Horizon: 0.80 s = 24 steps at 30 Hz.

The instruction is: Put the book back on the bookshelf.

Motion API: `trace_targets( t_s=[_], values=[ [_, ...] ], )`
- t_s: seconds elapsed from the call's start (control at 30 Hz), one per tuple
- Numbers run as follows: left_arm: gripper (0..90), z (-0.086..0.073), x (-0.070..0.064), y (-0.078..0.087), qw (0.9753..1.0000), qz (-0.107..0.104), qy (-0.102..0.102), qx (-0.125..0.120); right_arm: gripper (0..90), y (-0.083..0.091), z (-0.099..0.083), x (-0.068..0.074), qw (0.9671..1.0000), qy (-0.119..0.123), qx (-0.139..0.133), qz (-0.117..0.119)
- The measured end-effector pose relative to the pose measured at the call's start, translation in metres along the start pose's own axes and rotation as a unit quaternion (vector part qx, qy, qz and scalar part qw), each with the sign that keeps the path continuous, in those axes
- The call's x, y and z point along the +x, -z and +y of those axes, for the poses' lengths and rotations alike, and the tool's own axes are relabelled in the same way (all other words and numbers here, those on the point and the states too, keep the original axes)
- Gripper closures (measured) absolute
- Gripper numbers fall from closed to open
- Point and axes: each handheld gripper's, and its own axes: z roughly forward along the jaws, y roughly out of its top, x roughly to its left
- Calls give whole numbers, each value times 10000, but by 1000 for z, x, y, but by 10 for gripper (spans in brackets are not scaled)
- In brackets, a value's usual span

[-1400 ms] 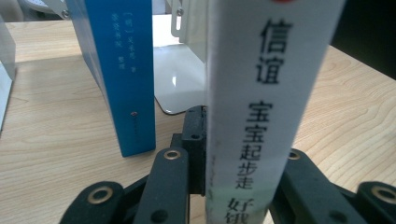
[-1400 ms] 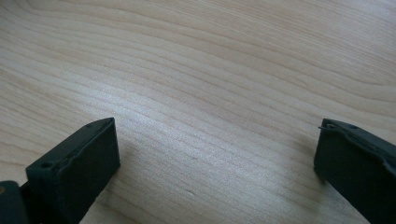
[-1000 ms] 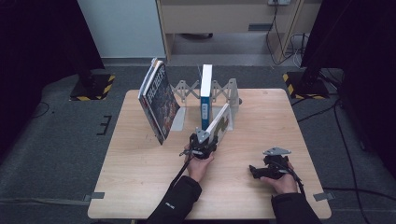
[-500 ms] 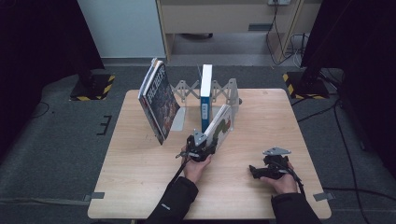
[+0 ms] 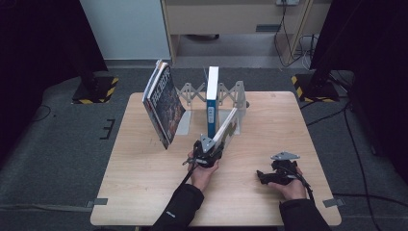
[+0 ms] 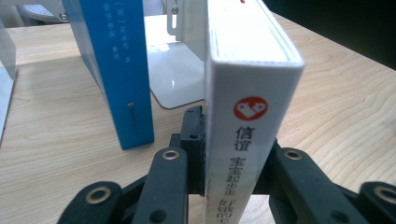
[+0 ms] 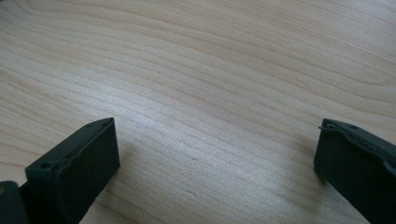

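Observation:
My left gripper (image 5: 211, 147) (image 6: 229, 163) is shut on the spine of a white book (image 5: 225, 129) (image 6: 247, 84), which leans tilted against the metal book rack (image 5: 239, 98). A blue-spined book (image 5: 212, 103) (image 6: 119, 60) stands upright in the rack just left of it. A large dark-covered book (image 5: 163, 103) leans at the rack's left end. My right gripper (image 5: 262, 177) (image 7: 217, 154) rests low over bare wood at the front right, its jaws wide open with nothing between them.
The wooden table (image 5: 144, 183) has free room at the front left and at the far right. Behind it the floor holds stand bases with yellow-black tape (image 5: 94, 91) and loose cables (image 5: 332, 113).
The left gripper has pushed the white book a little forward and up toward the rack, so it leans more steeply. The right gripper has stayed put.

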Motion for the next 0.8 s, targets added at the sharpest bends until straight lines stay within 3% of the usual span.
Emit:
trace_targets(
  t_s=[0.33, 0.6, 0.8],
  values=[
    [716, 6, -5, -14, 10000, -36, 4, 9, 4, 0, 0, 0, 10000, 7, 8, 10],
    [661, 5, -4, 3, 9994, -311, -69, -113, 4, 0, 0, 1, 10000, 5, 6, 6],
    [693, 7, -4, 2, 9996, -267, 26, -130, 4, 0, 0, 1, 10000, 12, -5, 2]
  ],
)
